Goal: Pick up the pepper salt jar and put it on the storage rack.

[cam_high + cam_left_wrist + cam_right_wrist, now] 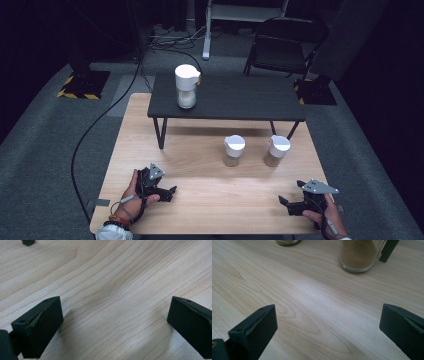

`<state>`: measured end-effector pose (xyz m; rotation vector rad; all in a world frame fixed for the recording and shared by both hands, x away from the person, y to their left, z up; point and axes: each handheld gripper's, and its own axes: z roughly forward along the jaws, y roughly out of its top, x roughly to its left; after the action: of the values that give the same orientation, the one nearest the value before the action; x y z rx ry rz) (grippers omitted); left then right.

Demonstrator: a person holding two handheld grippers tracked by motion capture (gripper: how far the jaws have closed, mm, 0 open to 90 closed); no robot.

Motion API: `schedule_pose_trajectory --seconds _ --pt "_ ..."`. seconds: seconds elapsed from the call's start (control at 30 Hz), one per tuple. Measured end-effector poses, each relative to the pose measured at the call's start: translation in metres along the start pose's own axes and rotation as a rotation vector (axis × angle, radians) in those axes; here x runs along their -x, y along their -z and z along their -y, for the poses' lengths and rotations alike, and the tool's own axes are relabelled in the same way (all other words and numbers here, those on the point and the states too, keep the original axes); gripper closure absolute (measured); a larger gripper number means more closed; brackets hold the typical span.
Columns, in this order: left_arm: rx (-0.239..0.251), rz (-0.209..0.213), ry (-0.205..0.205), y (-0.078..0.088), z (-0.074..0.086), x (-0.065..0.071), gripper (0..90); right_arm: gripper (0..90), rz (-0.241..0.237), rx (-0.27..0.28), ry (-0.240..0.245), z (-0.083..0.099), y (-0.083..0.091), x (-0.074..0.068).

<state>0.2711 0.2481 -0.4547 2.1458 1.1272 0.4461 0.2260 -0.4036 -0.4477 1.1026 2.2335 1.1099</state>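
A pale wooden table (200, 165) spans the scene, with a low black stand (240, 97) set on its far half. On the stand's left end stands a white-lidded jar (186, 86) of pale grains, the tallest of three. Two smaller jars sit on the wood just in front of the stand, right of centre — a middle jar (233, 150) and a right jar (276, 150), both white-capped and holding brownish powder, near each other but apart.

At the near left corner, the left gripper (171, 191) rests low over the table in a person's hand, its jaws spread wide with nothing but bare wood between them. At the near right, the right gripper (284, 201) is held the same way — jaws wide apart, empty, pointing left across the boards. In the right gripper view the right jar (359, 255) stands well beyond the jaws, beside a black leg of the stand.
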Motion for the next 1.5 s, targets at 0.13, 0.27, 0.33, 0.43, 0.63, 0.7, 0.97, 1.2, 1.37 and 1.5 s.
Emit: schedule_pose_trajectory --seconds 0.13,0.27,0.33,0.43,0.63,0.7,0.97,1.2,1.37,1.5 --pt "0.0 0.0 0.0 0.0 0.0 0.0 0.1 1.2 -0.007 0.012 0.0 -0.002 -0.001 -0.002" --pt "0.0 0.0 0.0 0.0 0.0 0.0 0.1 1.3 -0.008 0.029 -0.004 -0.004 0.0 -0.004" --pt "0.0 0.0 0.0 0.0 0.0 0.0 0.1 1.2 -0.007 0.037 -0.009 -0.005 0.0 -0.006" --pt "0.0 0.0 0.0 0.0 0.0 0.0 0.1 1.3 -0.005 0.041 -0.002 -0.008 -0.002 -0.01" --pt "0.0 0.0 0.0 0.0 0.0 0.0 0.1 1.3 -0.016 0.05 0.006 -0.014 -0.008 -0.016" --pt "0.0 0.0 0.0 0.0 0.0 0.0 0.1 1.2 -0.011 0.054 0.009 -0.016 -0.009 -0.019" --pt "0.0 0.0 0.0 0.0 0.0 0.0 0.2 1.3 -0.007 0.064 0.004 -0.021 -0.018 -0.03" --pt "0.0 0.0 0.0 0.0 0.0 0.0 0.1 1.3 -0.015 0.072 0.021 -0.029 -0.026 -0.036" --pt "0.0 0.0 0.0 0.0 0.0 0.0 0.2 1.4 -0.015 0.081 0.021 -0.034 -0.033 -0.041" --pt "0.0 0.0 0.0 0.0 0.0 0.0 0.2 1.5 -0.012 0.086 0.028 -0.039 -0.038 -0.047"
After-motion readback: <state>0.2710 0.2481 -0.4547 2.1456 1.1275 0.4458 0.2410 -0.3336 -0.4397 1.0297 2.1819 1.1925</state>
